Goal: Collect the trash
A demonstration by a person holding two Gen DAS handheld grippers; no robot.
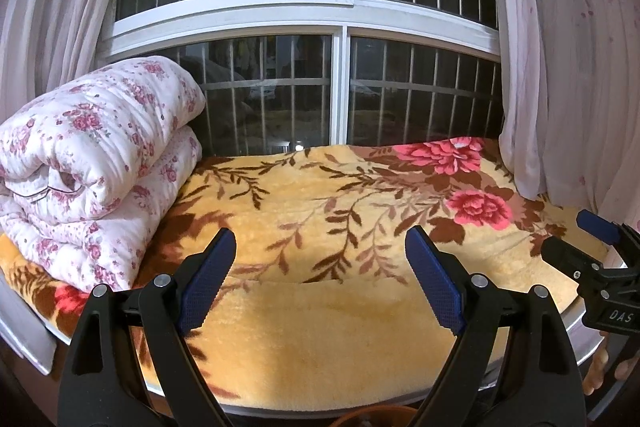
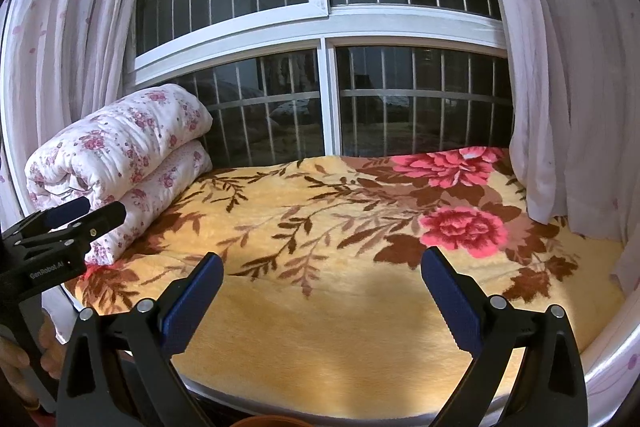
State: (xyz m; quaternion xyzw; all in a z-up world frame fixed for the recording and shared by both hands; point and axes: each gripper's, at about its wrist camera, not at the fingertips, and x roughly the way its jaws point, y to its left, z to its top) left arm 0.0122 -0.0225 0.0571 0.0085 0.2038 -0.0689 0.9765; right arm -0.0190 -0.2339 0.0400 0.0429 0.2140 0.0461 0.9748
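Facing blanket (image 1: 320, 195): empty spread fingers (image 1: 208, 283)

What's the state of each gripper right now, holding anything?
Left gripper: open, nothing between the jaws, only the floral blanket beyond.
Right gripper: open, nothing held.

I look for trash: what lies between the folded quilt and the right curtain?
Only bare flowered blanket between quilt and curtain; both views agree.

"GenRobot.AI" on left tongs (image 2: 76, 217); "DAS" on right tongs (image 1: 592, 231).
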